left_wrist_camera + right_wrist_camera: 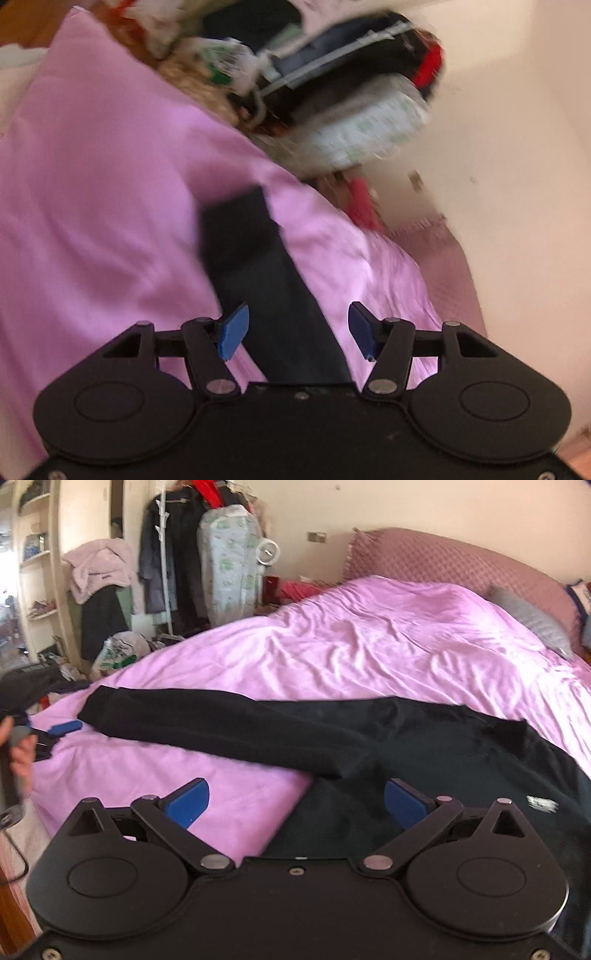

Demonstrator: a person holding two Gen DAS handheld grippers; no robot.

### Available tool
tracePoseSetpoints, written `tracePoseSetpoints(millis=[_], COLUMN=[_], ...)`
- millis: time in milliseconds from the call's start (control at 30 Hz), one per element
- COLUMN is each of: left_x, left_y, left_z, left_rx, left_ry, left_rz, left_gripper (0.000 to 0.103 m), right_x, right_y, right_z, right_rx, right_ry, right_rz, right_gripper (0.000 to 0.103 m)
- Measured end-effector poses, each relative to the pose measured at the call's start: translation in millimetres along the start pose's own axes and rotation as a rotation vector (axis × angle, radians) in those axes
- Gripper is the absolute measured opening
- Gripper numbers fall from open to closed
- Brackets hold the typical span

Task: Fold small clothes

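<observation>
Black trousers (pixel 295 731) lie stretched flat across the pink bedsheet (pixel 369 646); left gripper (pixel 298 325) and right gripper (pixel 295 801) hover above them, jaws spread, holding nothing; best pinch hem and waistband together, fold evenly.

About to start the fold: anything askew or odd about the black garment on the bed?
The black pants lie unevenly on the pink sheet: one leg stretches straight left, the other seems bunched beneath it. Both hand-held grippers, left and right, are open and empty.
</observation>
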State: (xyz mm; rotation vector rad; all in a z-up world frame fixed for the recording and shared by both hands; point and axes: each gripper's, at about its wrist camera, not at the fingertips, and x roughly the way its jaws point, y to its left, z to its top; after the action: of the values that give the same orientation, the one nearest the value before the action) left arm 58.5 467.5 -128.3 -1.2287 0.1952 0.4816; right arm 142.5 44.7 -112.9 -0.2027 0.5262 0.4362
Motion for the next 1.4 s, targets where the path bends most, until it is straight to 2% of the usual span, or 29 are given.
tracePoseSetpoints(millis=[133,267,300,333,367,467,667,800,933,1033,1167,1267,1400], left_x=[22,45,49,52,59,64,56,41,29,25,22,26,29], left_y=[19,27,27,26,27,39,22,-23,-95,-163,-242,-302,-351], left_z=[24,32,34,36,30,24,27,26,10,-23,-94,-174,-290], left_rx=[-0.041,-0.062,-0.060,-0.056,-0.053,-0.103,-0.082,-0.006,0.090,0.176,0.269,0.338,0.415], left_ry=[-0.055,-0.076,-0.077,-0.085,-0.083,-0.075,-0.096,-0.091,-0.045,0.018,0.133,0.261,0.394], left_rz=[0.044,0.064,0.058,0.053,0.054,0.048,-0.004,-0.094,-0.225,-0.345,-0.482,-0.586,-0.655], left_gripper=[0.058,0.058,0.053,0.043,0.005,0.004,0.004,0.004,0.004,0.004,0.004,0.004,0.004], right_x=[27,38,40,41,43,46,42,27,2,-18,-46,-69,-92], right_y=[9,10,10,11,12,13,6,-14,-48,-79,-124,-158,-198], right_z=[6,6,3,-1,-4,-13,-16,-19,-30,-43,-63,-79,-103], right_rx=[-0.038,-0.019,-0.019,-0.021,-0.027,-0.036,-0.027,0.005,0.062,0.123,0.221,0.296,0.388], right_ry=[0.001,0.032,0.042,0.059,0.078,0.113,0.132,0.127,0.128,0.131,0.129,0.116,0.111], right_rz=[0.002,0.009,0.013,0.013,0.013,0.009,0.005,-0.009,-0.040,-0.075,-0.123,-0.157,-0.199], right_gripper=[0.103,0.103,0.103,0.103,0.103,0.103,0.103,0.103,0.103,0.103,0.103,0.103,0.103])
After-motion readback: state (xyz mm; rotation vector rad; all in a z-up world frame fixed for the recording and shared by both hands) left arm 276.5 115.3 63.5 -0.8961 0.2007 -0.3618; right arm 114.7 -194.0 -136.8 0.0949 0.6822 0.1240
